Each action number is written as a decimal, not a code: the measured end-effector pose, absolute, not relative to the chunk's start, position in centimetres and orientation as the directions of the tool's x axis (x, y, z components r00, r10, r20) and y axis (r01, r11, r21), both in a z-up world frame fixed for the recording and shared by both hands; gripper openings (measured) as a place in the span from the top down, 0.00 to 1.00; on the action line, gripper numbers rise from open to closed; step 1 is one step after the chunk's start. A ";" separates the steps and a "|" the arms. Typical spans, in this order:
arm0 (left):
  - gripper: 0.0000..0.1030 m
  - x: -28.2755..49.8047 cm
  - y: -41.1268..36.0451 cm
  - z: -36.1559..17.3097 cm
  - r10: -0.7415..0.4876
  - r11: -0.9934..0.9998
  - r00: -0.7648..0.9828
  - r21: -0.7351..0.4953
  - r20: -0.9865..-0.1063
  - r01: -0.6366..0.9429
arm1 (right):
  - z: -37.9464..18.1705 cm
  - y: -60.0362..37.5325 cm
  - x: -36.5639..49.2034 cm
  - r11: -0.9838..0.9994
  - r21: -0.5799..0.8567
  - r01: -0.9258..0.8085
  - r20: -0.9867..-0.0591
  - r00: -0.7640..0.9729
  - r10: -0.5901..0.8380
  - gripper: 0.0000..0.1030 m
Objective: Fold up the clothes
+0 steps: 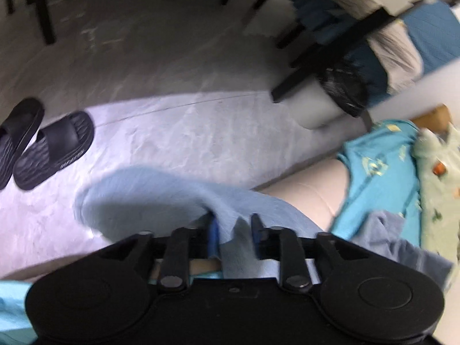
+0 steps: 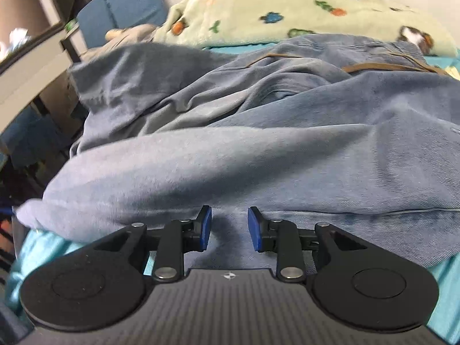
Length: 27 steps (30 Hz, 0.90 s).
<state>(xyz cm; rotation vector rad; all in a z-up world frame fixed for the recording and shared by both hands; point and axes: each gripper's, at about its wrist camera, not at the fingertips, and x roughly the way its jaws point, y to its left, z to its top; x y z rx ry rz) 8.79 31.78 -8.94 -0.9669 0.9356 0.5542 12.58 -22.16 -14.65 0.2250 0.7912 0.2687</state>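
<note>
A blue garment (image 2: 258, 149) lies crumpled on a bed with a turquoise sheet (image 2: 37, 247). In the right wrist view my right gripper (image 2: 230, 224) is low over the garment's near edge, jaws apart, with cloth lying between the blue pads (image 2: 205, 227) but not pinched. In the left wrist view my left gripper (image 1: 233, 230) has a light blue fold of the garment (image 1: 161, 198) between its jaws, which stand apart around it. The cloth hangs over the bed's edge above the floor. The view is motion-blurred.
A green patterned blanket (image 2: 287, 8) lies behind the garment. Black slippers (image 1: 49, 149) sit on the pale floor (image 1: 172, 132) at left. A white bin with a black bag (image 1: 333, 95) and dark chair legs (image 1: 316, 66) stand beside the bed.
</note>
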 end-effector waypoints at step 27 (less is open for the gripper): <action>0.37 10.3 -3.8 -1.2 -0.254 0.954 0.768 -0.285 -0.588 0.097 | -4.4 -35.6 9.6 0.977 0.206 0.050 -0.478 0.877 0.056 0.62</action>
